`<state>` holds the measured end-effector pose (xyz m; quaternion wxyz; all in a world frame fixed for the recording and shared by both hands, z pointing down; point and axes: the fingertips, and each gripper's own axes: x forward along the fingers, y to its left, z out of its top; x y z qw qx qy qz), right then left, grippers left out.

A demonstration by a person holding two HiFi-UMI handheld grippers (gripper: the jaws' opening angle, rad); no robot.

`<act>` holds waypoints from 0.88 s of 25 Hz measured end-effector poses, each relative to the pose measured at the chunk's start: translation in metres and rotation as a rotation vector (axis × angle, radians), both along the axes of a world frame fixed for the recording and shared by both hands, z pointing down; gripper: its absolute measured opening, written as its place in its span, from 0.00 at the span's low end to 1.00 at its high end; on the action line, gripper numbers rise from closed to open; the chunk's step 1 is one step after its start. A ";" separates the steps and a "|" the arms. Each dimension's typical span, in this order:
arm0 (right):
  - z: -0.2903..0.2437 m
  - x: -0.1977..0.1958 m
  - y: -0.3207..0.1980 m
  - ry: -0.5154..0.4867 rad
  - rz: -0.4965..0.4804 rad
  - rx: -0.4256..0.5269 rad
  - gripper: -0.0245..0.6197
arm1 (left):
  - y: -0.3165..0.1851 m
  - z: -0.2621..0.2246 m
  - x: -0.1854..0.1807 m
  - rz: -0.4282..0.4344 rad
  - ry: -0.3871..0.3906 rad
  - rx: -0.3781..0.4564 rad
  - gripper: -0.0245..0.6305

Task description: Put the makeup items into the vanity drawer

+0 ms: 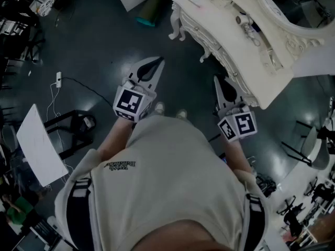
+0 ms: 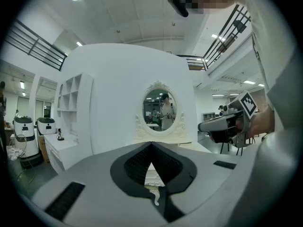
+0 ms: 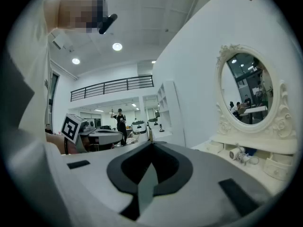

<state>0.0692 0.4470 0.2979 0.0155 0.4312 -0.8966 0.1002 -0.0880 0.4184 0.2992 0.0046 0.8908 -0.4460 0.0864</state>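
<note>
The white vanity stands at the upper right of the head view, its oval mirror beyond. Small makeup items lie on its top; the right gripper view shows them as little tubes under the mirror. I cannot make out a drawer's state. My left gripper hangs over the floor left of the vanity, shut and empty. My right gripper hovers by the vanity's near corner, also shut with nothing in it. Seen from the left gripper, the vanity mirror is straight ahead and the right gripper is off to one side.
A white board and a black frame stand sit on the dark floor at left, with a cable and plug nearby. A green roll lies at the top. Chairs stand at right. White shelving flanks the vanity.
</note>
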 end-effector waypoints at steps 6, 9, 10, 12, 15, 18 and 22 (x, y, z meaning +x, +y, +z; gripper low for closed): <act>0.001 0.004 0.001 -0.003 -0.009 -0.005 0.04 | 0.003 0.001 0.008 0.004 -0.004 -0.003 0.06; 0.002 0.007 0.002 -0.006 -0.005 -0.008 0.04 | 0.004 0.001 0.010 0.004 -0.008 -0.004 0.06; 0.002 0.008 0.001 -0.009 -0.004 -0.009 0.04 | 0.004 0.002 0.011 0.005 -0.008 -0.005 0.06; 0.003 0.011 0.002 -0.017 -0.002 -0.011 0.04 | 0.004 0.003 0.013 0.005 -0.007 -0.008 0.06; 0.004 0.015 0.003 -0.028 0.001 -0.015 0.04 | 0.007 0.006 0.016 0.004 -0.008 -0.017 0.06; 0.005 0.024 0.005 -0.036 0.004 -0.018 0.04 | 0.009 0.008 0.024 0.005 -0.004 -0.023 0.06; 0.008 0.040 0.006 -0.044 0.011 -0.022 0.04 | 0.010 0.012 0.038 0.006 -0.006 -0.028 0.06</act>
